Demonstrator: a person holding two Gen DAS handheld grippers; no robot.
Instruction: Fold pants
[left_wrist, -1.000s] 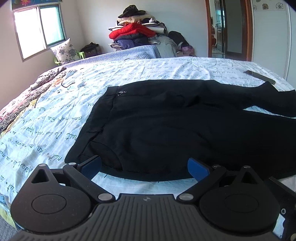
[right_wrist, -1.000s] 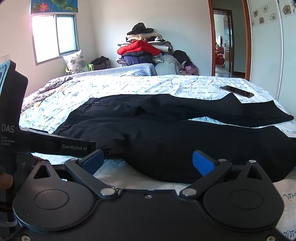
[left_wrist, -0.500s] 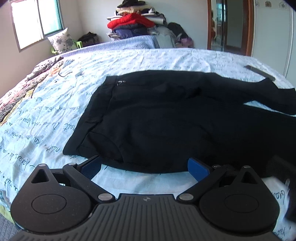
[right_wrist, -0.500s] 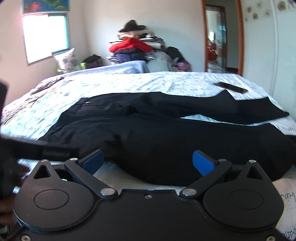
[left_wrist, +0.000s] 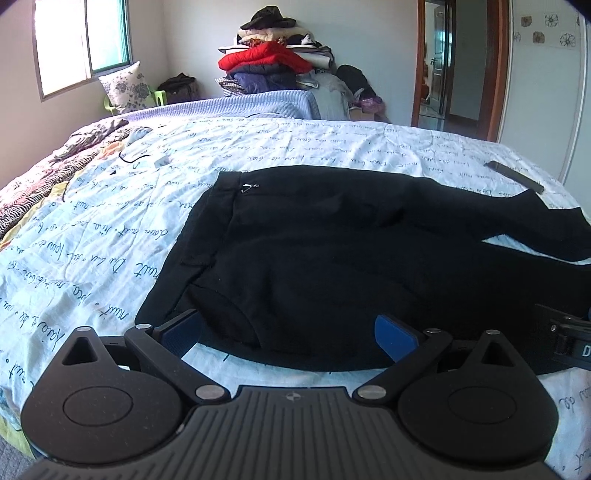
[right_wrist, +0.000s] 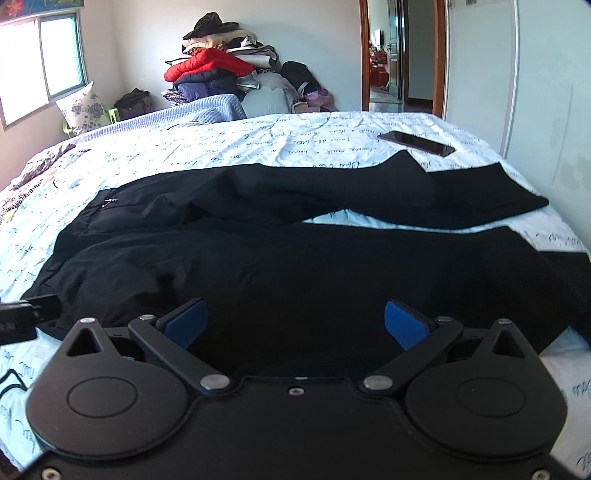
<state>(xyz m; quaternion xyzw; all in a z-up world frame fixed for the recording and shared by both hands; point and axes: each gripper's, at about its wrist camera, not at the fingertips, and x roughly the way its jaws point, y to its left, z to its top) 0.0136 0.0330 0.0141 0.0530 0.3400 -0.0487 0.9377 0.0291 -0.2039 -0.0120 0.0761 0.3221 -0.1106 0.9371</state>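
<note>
My left gripper low over near edge of bed, jaws spread wide, nothing in them. My right gripper beside it, jaws spread too, over black cloth. Black pants lie flat across bed, waist toward left edge, two legs toward right edge. Phone past far leg. Clothes pile beyond far edge.

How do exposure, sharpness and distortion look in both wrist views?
Left wrist: window blown out, black pants lose fold detail, sharp, bed edge bowed by fisheye. Right wrist: window also overexposed, pants near-solid black, no motion blur, corners vignetted.
</note>
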